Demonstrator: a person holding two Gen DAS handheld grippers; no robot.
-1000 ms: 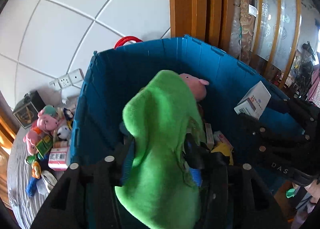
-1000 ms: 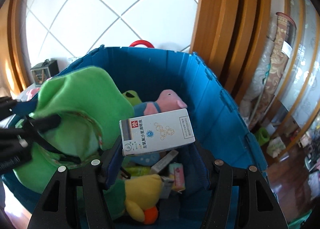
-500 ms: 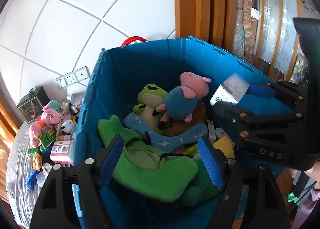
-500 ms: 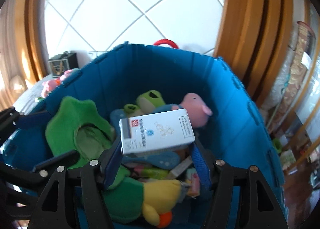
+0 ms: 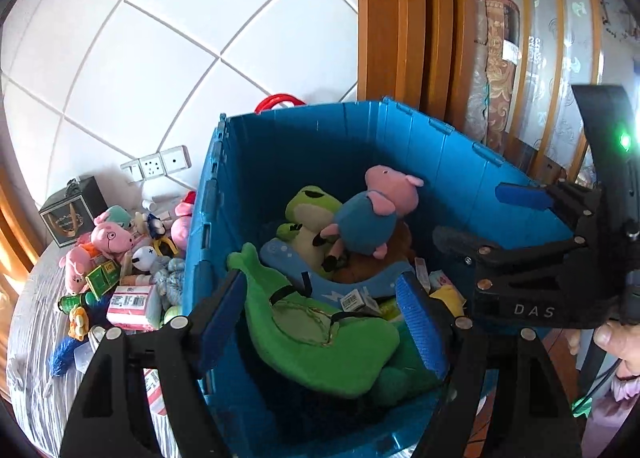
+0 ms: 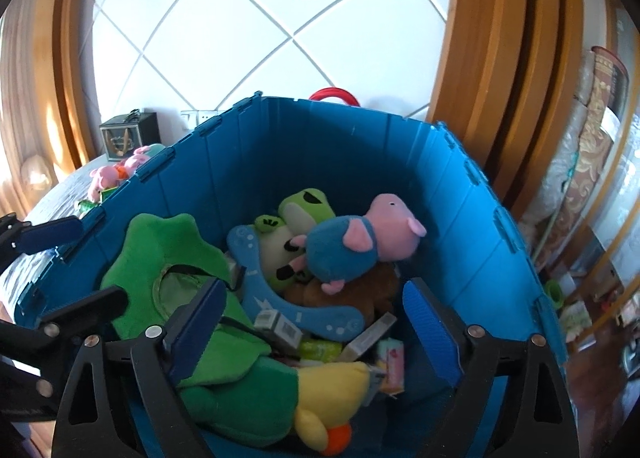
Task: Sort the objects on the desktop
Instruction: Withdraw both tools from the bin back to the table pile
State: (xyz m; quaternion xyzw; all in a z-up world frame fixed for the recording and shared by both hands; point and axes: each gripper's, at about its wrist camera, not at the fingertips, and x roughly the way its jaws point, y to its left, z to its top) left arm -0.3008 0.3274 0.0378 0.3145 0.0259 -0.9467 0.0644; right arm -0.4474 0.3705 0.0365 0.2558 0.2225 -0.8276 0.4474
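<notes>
1. Leftover pile of toys and boxes (image 5: 120, 270) sits on the desk (image 5: 36, 378) left of the blue bin (image 5: 320, 146); that's the next pickup.
2. Left hand-held gripper (image 5: 320, 322) has just spread wide, nothing in it, green plush (image 5: 316, 342) lying in the bin. Lift clear before swinging left.
3. Right hand-held gripper (image 6: 316, 326) has just opened too, empty.

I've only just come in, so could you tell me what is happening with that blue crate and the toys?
A person is sorting toys and small boxes into the blue crate, a gripper in each hand. Both the left gripper and the right gripper hang over it with jaws just opened and nothing between them. The green plush and a small white box now lie in the crate among other toys. More toys wait on the table beside it.
</notes>
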